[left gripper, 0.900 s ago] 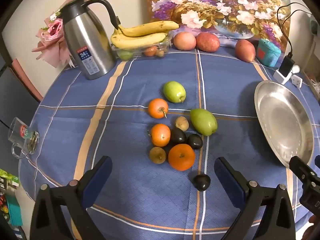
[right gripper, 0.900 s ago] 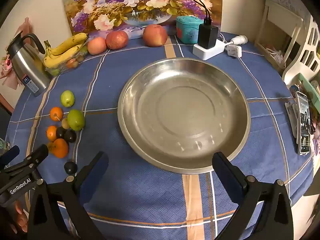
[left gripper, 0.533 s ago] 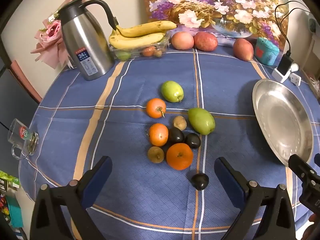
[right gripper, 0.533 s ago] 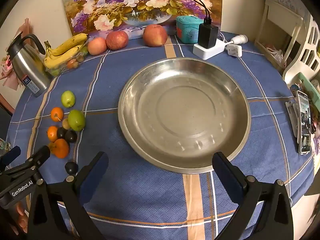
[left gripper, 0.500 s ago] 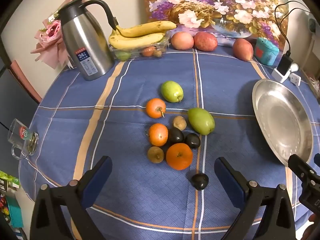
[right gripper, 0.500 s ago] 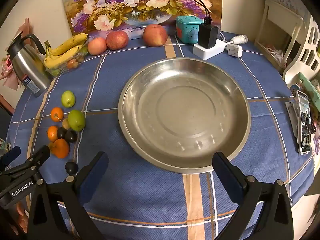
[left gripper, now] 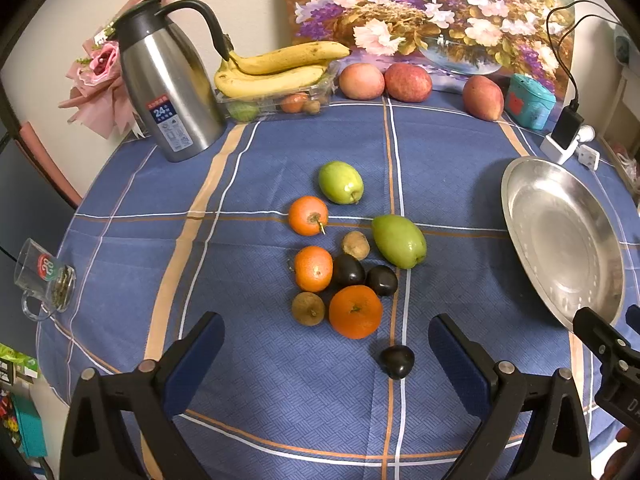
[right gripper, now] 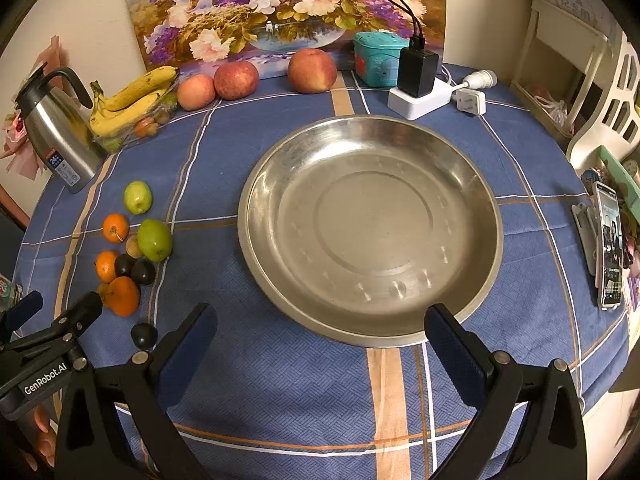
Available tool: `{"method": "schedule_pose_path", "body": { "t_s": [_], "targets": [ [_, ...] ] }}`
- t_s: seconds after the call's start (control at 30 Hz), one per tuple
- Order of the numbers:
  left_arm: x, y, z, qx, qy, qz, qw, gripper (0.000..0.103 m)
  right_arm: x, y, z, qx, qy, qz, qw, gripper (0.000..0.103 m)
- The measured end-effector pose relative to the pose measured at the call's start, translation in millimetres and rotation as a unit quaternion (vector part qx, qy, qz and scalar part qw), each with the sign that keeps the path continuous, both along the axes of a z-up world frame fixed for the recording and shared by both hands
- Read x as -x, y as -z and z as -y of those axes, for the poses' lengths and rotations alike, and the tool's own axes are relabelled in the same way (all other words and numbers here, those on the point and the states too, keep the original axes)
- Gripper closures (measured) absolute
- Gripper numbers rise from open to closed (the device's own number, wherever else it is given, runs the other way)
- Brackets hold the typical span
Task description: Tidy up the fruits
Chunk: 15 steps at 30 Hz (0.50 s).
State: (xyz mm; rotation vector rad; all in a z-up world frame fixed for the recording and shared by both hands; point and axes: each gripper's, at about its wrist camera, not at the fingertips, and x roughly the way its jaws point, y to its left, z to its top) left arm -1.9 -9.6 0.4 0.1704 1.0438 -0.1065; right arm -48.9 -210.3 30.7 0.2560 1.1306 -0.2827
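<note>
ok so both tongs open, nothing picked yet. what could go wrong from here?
1. The cluster is tight: the dark plums touch the large orange and small orange, so closing the left tongs on one will likely nudge its neighbours rolling.
2. The lone dark plum is small, round and glossy; it may squirt out of the pads.
3. The steel dish is shallow and smooth, so dropped fruit could roll or bounce out.

fruits: loose cluster (left gripper: 352,256) of oranges, green, brown and dark fruits ahead of left tool (left gripper: 326,354) | dark fruit (left gripper: 397,361) apart, nearest it | steel plate (right gripper: 256,184) ahead of right tool (right gripper: 320,338)
</note>
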Motion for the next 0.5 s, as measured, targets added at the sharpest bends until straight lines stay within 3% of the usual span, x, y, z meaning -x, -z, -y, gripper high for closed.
{"method": "schedule_pose_path", "body": {
  "t_s": [0.5],
  "targets": [
    [0.2, -0.3, 0.5, -0.001, 0.000, 0.000, 1.0000, 0.000, 0.5, 0.4, -3.0, 0.001, 0.000, 0.000, 1.000, 0.000]
  ]
}}
